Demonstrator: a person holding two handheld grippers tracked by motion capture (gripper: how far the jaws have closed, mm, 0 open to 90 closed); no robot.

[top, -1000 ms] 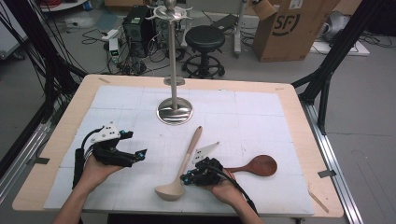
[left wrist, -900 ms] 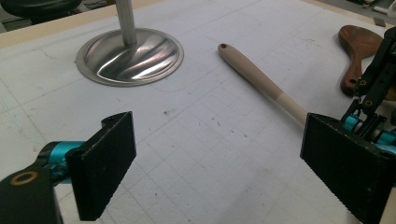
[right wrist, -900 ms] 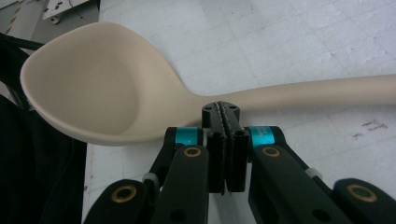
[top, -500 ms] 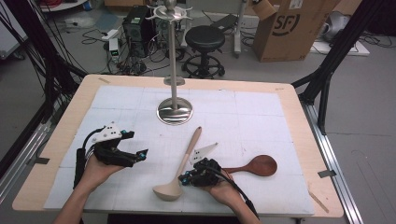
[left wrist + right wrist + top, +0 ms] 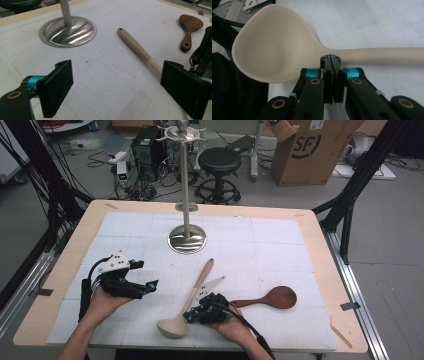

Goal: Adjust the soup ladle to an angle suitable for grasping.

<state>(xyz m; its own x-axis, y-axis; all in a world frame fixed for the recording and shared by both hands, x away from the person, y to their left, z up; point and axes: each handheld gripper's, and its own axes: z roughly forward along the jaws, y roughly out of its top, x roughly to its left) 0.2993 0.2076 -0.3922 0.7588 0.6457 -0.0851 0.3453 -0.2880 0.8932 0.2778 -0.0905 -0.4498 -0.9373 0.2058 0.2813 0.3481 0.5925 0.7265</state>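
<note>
A pale long-handled spoon point(image 5: 197, 287) lies on the white mat, bowl point(image 5: 171, 327) toward the front edge. My right gripper point(image 5: 189, 316) is shut with nothing between its jaws. Its tips point(image 5: 333, 58) touch the pale spoon's neck point(image 5: 372, 55) just beside the bowl point(image 5: 274, 47). A dark wooden spoon point(image 5: 272, 298) lies flat to the right of that hand. My left gripper point(image 5: 145, 274) hovers open at the left, apart from both spoons. In the left gripper view its jaws point(image 5: 117, 75) stand wide over bare mat, with the pale handle point(image 5: 136, 47) and the dark spoon point(image 5: 190, 27) beyond.
A metal hook stand point(image 5: 186, 195) rises from a round base point(image 5: 186, 240) at the mat's middle back; the base point(image 5: 67, 31) also lies ahead of the left gripper. The white mat point(image 5: 260, 245) covers a wooden table point(image 5: 320, 240). A stool and boxes stand on the floor behind.
My right gripper edged left along the pale spoon toward its bowl, and the bowl shifted slightly left. The left gripper stayed about where it was.
</note>
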